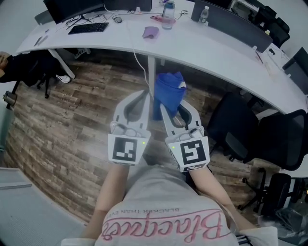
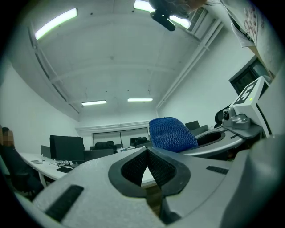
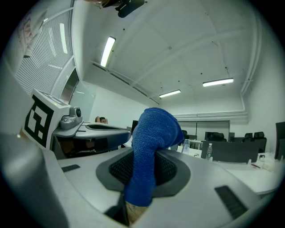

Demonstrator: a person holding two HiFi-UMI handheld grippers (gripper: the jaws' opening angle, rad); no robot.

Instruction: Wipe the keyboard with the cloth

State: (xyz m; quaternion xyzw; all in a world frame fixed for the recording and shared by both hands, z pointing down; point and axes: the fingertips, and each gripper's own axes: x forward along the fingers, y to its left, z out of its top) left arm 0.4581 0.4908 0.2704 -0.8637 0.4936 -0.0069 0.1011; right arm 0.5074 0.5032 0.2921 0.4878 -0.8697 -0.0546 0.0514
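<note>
Clearly shirt reads "BLACKER THAN EVER"; right tool clamps blue cloth.

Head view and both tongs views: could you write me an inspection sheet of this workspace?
Surface: long curved white desk, ahead of the person.
Job's things: black keyboard at the desk's far left; blue cloth clamped in the right tongs.
Clutter: bottle, purple thing and mouse on the desk.
Tongs: left tongs shut, empty; right tongs shut on the cloth.
Cables: white cable hanging below the desk.
Surroundings: wooden floor, black chairs.
</note>
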